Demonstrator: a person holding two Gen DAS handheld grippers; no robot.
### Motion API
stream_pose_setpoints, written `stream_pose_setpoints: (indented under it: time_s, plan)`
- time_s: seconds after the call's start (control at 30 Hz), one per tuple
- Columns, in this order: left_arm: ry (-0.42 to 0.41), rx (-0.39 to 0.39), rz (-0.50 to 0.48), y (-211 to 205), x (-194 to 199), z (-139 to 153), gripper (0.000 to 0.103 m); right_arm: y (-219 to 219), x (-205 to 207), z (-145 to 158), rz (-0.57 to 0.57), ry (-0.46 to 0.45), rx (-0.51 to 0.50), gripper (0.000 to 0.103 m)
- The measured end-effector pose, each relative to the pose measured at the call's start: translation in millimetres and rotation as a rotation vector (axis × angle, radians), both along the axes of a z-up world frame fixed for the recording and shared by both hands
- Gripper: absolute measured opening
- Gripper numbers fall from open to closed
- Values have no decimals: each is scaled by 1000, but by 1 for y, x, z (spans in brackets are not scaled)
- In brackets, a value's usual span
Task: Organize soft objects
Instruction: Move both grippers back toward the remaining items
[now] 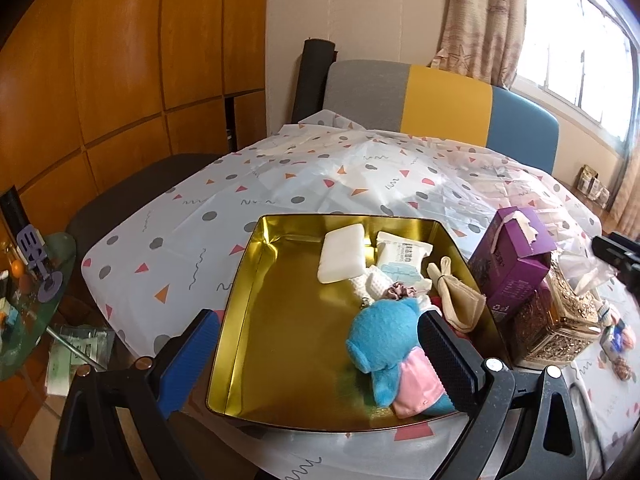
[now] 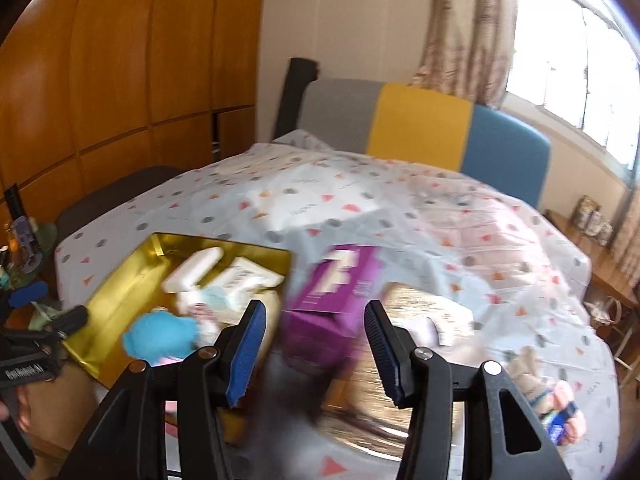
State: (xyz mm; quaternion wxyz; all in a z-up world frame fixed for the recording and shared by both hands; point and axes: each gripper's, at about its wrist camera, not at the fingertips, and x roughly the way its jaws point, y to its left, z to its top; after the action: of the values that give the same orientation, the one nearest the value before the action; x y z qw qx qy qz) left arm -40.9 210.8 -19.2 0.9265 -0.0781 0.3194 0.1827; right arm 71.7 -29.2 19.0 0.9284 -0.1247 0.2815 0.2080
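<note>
A gold tin tray (image 1: 280, 320) on the patterned tablecloth holds a white pad (image 1: 342, 254), a wipes pack (image 1: 402, 258), a scrunchie (image 1: 400, 292), a beige cloth (image 1: 460, 300) and a blue and pink plush toy (image 1: 384, 348). My left gripper (image 1: 316, 316) stands open over the tray's near side. The plush lies against its right finger (image 1: 448, 356), not pinched. My right gripper (image 2: 315, 307) is open and empty, held above the blurred purple box (image 2: 336, 292). The tray (image 2: 120, 312) lies to its left.
A purple box (image 1: 512, 264) leans on an ornate gold tissue box (image 1: 556, 320) right of the tray. A small doll (image 2: 560, 404) lies at the table's near right. A glass side table (image 1: 28, 312) with clutter stands left. Chair backs (image 1: 444, 96) line the far edge.
</note>
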Motion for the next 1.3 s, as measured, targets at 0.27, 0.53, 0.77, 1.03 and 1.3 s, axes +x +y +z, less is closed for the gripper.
stream_pose_setpoints:
  time_s: [0.27,0.53,0.77,1.03,1.3]
  plan:
    - [3,34,-50,-20,4,6,100,-98,24,4,-248,-6,0,52]
    - [-3,51,-109,-43,11,14,100,-219,58,-17,-600,-4,33,52]
    - [-3,97,-160,-66,19,18,100,-318,64,-56,-915,128,206,52]
    - [-15,102,-241,-94,31,28,100,-337,59,-66,-936,218,289,52]
    - [-13,162,-317,-129,44,36,100,-337,64,-73,-940,257,333,52]
